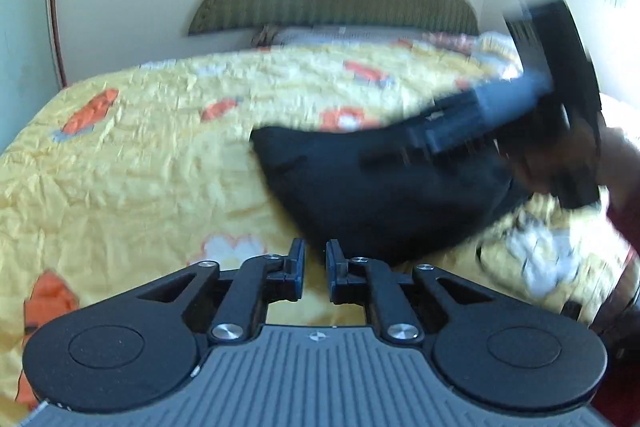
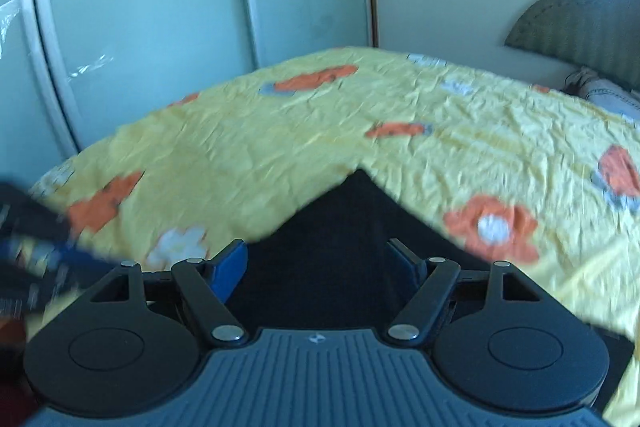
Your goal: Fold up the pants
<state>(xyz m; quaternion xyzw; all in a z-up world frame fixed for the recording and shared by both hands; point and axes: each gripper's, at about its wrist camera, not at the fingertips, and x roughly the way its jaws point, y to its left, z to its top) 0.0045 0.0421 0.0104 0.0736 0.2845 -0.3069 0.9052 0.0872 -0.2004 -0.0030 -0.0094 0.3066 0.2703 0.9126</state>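
My left gripper sat nearest the lens, jaws pulled in narrow with only a slim gap and nothing caught between them, just bedspread showing through. Past it was the big yellow flowered bedspread, crinkled all over, running far back to the green headboard. The dark pants lay bunched in a rounded heap just beyond my left fingertips and a bit to the right, with my right gripper blurred above their far right side. From the right wrist view, the right gripper stood wide, and the pants showed as a dark triangle reaching between the fingers, though the pads weren't pressing on the cloth as far as I could see.

My take: the heap wasn't a clean fold yet, so this looked like the regrasp stage. To do it well I'd get each gripper onto a real edge or corner, not the middle of the lump, pinch all the layers, then lift and spread evenly before laying it flat. Grabbing the bedspread too would've been the easy mistake.
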